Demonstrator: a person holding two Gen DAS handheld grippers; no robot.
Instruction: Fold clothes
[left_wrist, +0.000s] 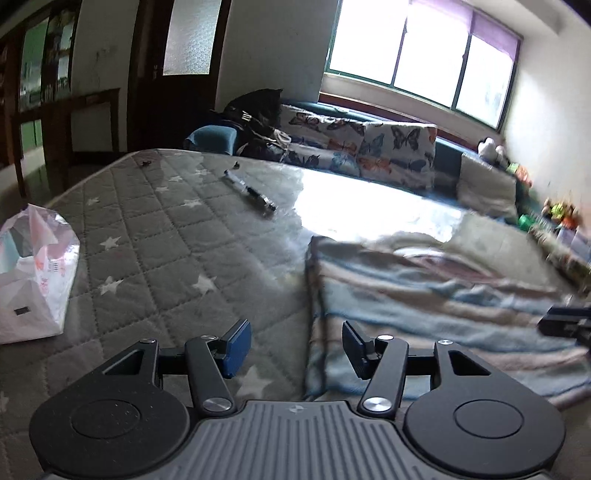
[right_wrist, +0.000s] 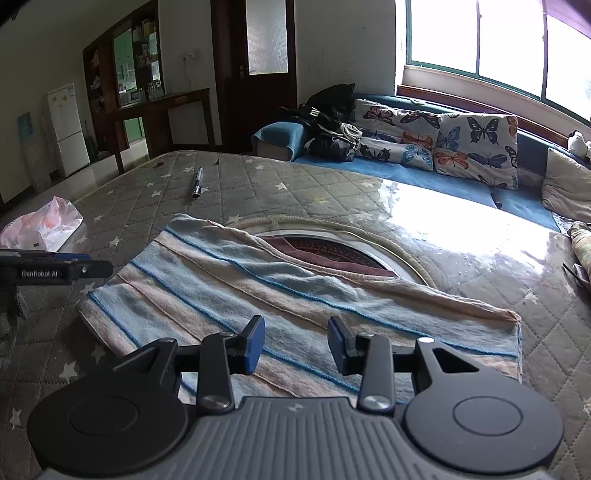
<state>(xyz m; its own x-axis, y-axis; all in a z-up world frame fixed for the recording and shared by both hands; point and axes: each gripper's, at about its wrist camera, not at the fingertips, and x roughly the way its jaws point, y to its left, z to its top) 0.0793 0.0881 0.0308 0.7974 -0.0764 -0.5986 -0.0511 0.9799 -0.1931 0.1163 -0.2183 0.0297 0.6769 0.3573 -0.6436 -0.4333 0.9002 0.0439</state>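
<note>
A striped blue-and-beige knitted garment (right_wrist: 280, 291) lies folded across the middle of the frame on a grey quilted star-print mattress (right_wrist: 295, 177). At lower centre the right claw (right_wrist: 296, 341) hovers over its near edge, blue pads apart and empty. The left claw (right_wrist: 70, 268) enters at the left edge, beside a white plastic bag (right_wrist: 40, 225).

The big grey mattress (right_wrist: 258, 173) has lots of bare room at its far end. A pen (right_wrist: 197, 182) lies out there by itself, well apart from everything, with 2 tiny dark bits near the far edge. A white plastic bag (left_wrist: 33, 280) sits at the left edge and blocks that side. The striped garment (right_wrist: 280, 295) fills the near middle. Bare mattress shows on its left and right sides. Past the far edge, the blue sofa (right_wrist: 424, 173) with butterfly cushions (right_wrist: 476, 147) stands like a wall. A dark bag (right_wrist: 332, 122) is piled on its left end.
</note>
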